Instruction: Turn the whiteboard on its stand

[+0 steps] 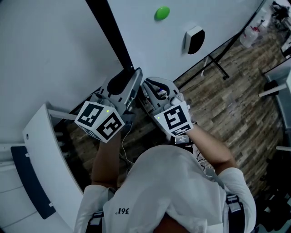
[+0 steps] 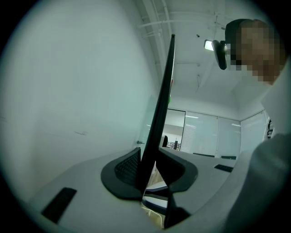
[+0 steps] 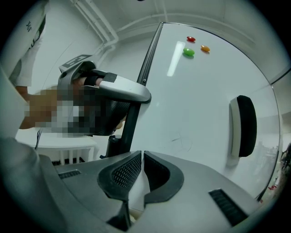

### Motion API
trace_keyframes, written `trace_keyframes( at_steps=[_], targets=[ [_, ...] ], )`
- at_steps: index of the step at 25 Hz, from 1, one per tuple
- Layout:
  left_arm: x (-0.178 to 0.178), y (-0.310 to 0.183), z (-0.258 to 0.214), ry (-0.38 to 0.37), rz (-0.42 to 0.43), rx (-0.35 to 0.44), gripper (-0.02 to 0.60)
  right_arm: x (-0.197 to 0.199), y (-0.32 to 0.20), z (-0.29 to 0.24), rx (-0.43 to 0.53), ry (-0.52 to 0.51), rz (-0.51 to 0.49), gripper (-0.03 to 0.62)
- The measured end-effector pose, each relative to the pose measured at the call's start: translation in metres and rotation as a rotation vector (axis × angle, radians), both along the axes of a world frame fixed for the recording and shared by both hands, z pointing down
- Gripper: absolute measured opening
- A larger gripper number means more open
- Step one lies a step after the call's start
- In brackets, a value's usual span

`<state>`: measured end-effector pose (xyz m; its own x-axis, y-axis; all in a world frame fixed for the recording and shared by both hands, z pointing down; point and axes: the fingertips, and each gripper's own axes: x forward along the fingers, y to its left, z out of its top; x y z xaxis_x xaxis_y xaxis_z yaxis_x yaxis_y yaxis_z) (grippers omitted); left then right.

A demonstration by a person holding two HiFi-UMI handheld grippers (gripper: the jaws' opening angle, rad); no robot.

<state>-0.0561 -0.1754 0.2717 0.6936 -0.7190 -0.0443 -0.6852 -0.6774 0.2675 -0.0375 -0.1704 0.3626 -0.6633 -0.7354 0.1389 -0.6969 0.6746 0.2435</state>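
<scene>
**Head view.** The whiteboard [image 1: 150,41] is seen from above, slanting across the upper part of the picture. Its black edge frame [image 1: 111,34] runs down to the two grippers.
- The left gripper [image 1: 126,79] is set astride that edge.
- The right gripper [image 1: 148,87] is laid just beside it, on the writing-face side.
- Both are placed at one side edge. This is judged to give leverage for swinging the board about its stand [image 1: 218,63], whose dark foot is seen on the wooden floor [image 1: 227,113].
- A green magnet [image 1: 162,12] and an eraser [image 1: 194,39] are fixed to the face.

**Left gripper view.** The black edge frame [image 2: 161,104] is seen standing between the jaws of the left gripper [image 2: 152,170], which are closed on it from either side. The pale board surface [image 2: 68,91] fills the left of the picture. This grip is judged to be the one by which the board is to be driven round.

**Right gripper view.** The jaws of the right gripper [image 3: 142,166] are brought together to a thin slit, with nothing held between them.
- The gripper is pointed at the whiteboard [image 3: 195,100], close by the edge. Whether its tips touch the face cannot be told.
- Its role is judged to be pushing or steadying rather than gripping.
- The left gripper [image 3: 107,102] is seen clamped on the frame alongside.
- The green magnet [image 3: 188,52], a red magnet [image 3: 191,39], an orange magnet [image 3: 205,48] and the eraser [image 3: 243,126] are seen on the face.
</scene>
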Motion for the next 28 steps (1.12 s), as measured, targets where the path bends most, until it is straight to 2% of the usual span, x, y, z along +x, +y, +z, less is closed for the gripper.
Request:
trace_keyframes(
  at_steps=[9,15,28],
  targets=[
    [0.007,0.020,-0.001,-0.002,0.006,-0.014,0.107,0.007,0.020,-0.001,0.001,-0.014,-0.027,0.040],
    [0.007,0.020,-0.001,0.006,-0.002,-0.011,0.107,0.008,0.021,-0.001,-0.022,-0.014,-0.032,0.040],
    [0.001,0.009,-0.001,0.029,-0.049,-0.007,0.112,0.003,0.009,-0.002,-0.007,-0.029,-0.023,0.040]
  ],
)
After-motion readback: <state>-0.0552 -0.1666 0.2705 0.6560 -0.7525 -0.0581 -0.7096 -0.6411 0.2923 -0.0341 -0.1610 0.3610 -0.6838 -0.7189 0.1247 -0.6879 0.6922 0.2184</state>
